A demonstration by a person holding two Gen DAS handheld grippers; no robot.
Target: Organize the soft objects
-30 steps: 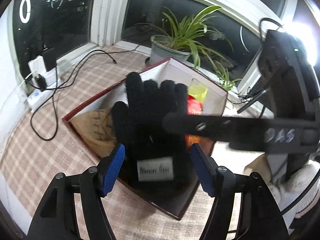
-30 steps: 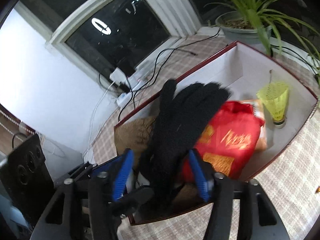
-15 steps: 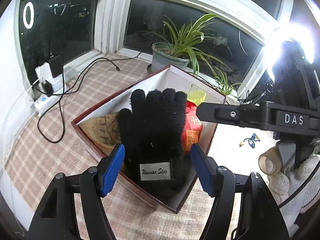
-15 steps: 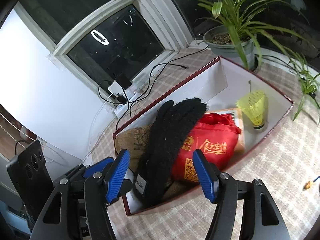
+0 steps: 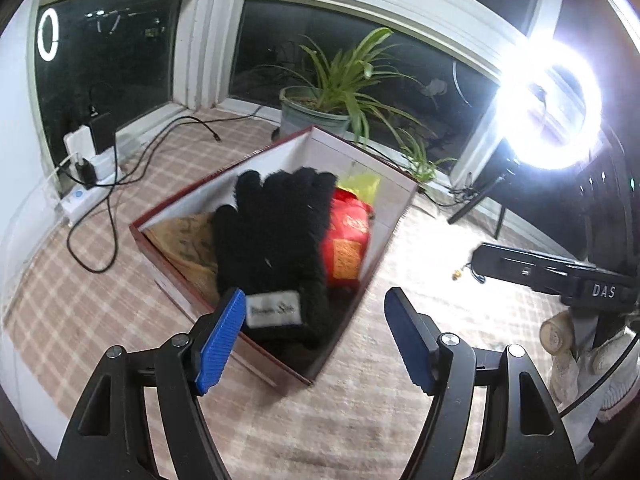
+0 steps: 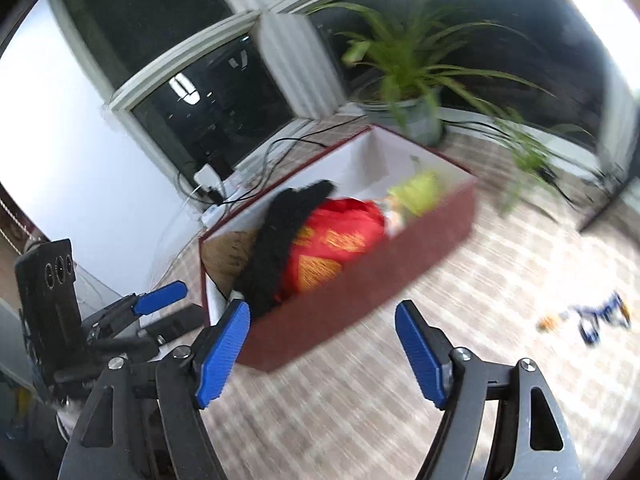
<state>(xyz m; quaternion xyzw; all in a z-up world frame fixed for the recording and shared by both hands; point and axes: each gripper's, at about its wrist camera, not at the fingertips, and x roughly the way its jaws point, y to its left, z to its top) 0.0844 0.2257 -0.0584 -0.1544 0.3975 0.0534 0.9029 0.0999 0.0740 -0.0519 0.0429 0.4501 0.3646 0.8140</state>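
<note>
Black and fuzzy, the knitted glove (image 5: 276, 248) with a white sewn label lies palm-down in the dark red cardboard box with white inner walls (image 5: 352, 152), its cuff at the box's near end and its fingers pointing toward the far end. In the left wrist view the left gripper (image 5: 316, 340) hangs above the box's near corner with its blue-padded fingers (image 5: 222, 336) spread wide, holding nothing; the left pad overlaps the glove's cuff in the picture, and whether it touches cannot be told. Beside the glove in the box are a red fabric bag with gold print (image 5: 346, 236), a brown burlap pouch (image 5: 188, 240) and a yellow-green shuttlecock (image 5: 362, 184). A potted spider plant (image 5: 332, 96) stands behind the box on the checked tablecloth (image 5: 100, 304).

In the right wrist view, which is blurred, the right gripper (image 6: 322, 350) is just outside the box's near red wall (image 6: 360, 280), its blue pads (image 6: 420, 352) far apart and empty. The glove (image 6: 280, 248) drapes over the red bag (image 6: 332, 244) inside the box. The left gripper (image 6: 160, 294) shows beside the box's near corner.
</note>
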